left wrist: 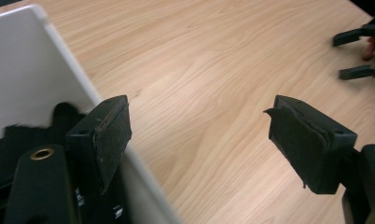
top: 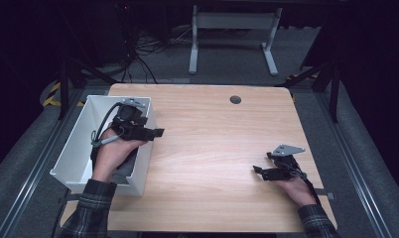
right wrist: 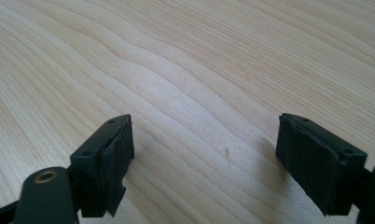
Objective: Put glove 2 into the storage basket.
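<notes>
From the high view I see the left hand-held gripper (top: 155, 133) above the right wall of a white bin (top: 76, 144) that stands on the left part of the tabletop (top: 212, 148). Its jaws point to the right, over the bare wood just beside the bin. In the left gripper view the jaws stand wide apart and nothing is between them; one pad (left wrist: 112, 135) hangs over the bin wall and the other is over the wood.

Inside the bin, under the person's left hand (top: 113, 151), lies something dark (top: 125, 166). I cannot tell what it is, because the hand and the bin wall cover most of it.

The right hand-held gripper (top: 261, 173) rests low at the right side of the tabletop, well apart from the bin, with its jaws pointing to the left. In the right gripper view its jaws are also wide open, and between them I see only wood grain. The right hand (top: 297, 188) holds it from behind, and the grey plate (top: 287, 148) sits on its top.
</notes>
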The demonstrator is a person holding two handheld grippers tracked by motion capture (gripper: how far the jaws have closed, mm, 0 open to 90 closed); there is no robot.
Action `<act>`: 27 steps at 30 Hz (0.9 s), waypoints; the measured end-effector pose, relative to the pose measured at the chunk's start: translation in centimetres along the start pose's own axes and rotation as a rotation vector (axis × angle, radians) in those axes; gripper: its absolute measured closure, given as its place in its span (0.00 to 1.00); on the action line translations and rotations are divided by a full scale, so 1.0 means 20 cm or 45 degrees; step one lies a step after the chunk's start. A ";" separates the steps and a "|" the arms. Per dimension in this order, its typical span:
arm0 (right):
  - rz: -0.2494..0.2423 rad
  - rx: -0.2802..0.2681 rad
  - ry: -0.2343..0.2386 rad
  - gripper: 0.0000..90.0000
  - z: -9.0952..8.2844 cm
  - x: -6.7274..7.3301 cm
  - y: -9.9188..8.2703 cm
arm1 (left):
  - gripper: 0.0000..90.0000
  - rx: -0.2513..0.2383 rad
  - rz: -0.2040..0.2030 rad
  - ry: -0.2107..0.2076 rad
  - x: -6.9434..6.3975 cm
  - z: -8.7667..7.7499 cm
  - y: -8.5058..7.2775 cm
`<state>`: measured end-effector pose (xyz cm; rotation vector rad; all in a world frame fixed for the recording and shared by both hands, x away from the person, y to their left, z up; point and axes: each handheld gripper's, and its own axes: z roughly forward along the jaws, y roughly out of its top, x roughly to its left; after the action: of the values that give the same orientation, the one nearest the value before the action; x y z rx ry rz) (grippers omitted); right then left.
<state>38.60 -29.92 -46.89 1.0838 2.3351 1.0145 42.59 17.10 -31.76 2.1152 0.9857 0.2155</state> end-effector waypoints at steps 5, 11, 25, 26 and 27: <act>0.000 0.000 0.000 0.22 0.00 0.00 0.00 | 0.24 -0.018 0.045 -0.040 -0.11 0.06 0.03; -0.001 0.000 0.000 0.22 0.00 0.00 0.00 | 0.24 -0.002 0.107 -0.097 -0.26 0.19 0.02; -0.002 0.000 0.002 0.22 0.00 0.00 0.00 | 0.19 0.092 0.185 -0.174 -0.45 0.49 -0.13; -0.002 0.000 0.002 0.22 0.00 0.00 0.00 | 0.18 0.099 0.195 -0.168 -0.46 0.51 -0.15; -0.002 0.000 0.002 0.22 0.00 0.00 0.00 | 0.18 0.108 0.199 -0.166 -0.46 0.52 -0.16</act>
<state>38.60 -29.91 -46.89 1.0814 2.3372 1.0150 39.03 5.78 -39.80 2.2556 0.7661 0.1128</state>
